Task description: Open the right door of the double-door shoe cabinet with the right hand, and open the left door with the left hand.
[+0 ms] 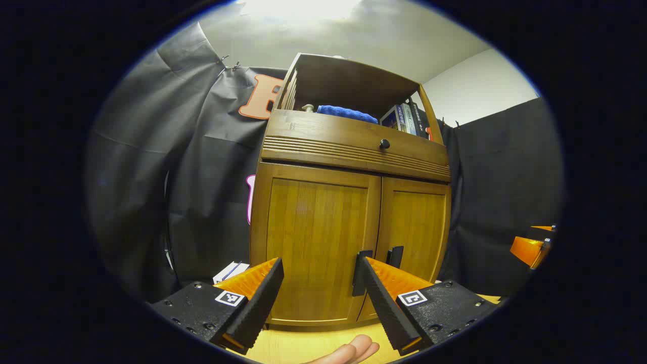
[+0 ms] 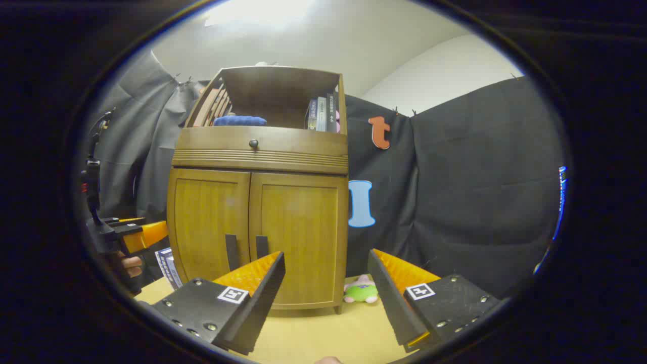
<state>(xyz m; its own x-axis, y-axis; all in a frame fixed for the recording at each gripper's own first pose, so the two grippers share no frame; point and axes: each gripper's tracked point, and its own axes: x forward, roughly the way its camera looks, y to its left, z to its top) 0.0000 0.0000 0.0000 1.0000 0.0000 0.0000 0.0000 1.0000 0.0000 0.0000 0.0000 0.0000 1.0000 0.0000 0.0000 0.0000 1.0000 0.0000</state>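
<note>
Both grippers stand wide and empty in front of the shoe cabinet [image 2: 258,202], which sits on the table [image 2: 323,333] against the booth's black cloth with both doors shut: the right gripper [image 2: 326,263] hangs before the right door [image 2: 298,237] and off to the side of its handle, while the left gripper [image 1: 321,268] is close up to the left door [image 1: 316,247], one finger just beside the two dark handles at the centre seam. Those handles, the right door's handle [image 2: 262,246] and the left door's handle [image 2: 231,252], stand side by side and nearly touching, and that is where I judge the trouble lies: a gripper closing at the seam could catch the wrong handle or both together, or the two grippers could crowd each other (each must reach the same narrow strip). A pull that runs straight back and not along the door's swing could also slip off the slim bar or drag the whole cabinet across the table. Beyond the doors, the drawer knob [image 2: 253,143] and the open shelf above with a blue cloth [image 2: 240,121] and books [image 2: 323,114] play no part. The right gripper view adds a small green toy [image 2: 361,292] on the table by the cabinet's right foot, near that door's sweep, and the left gripper farther off with the hand holding it; the left gripper view instead gives the handles close up and a fingertip [image 1: 354,350] at its lower edge.
</note>
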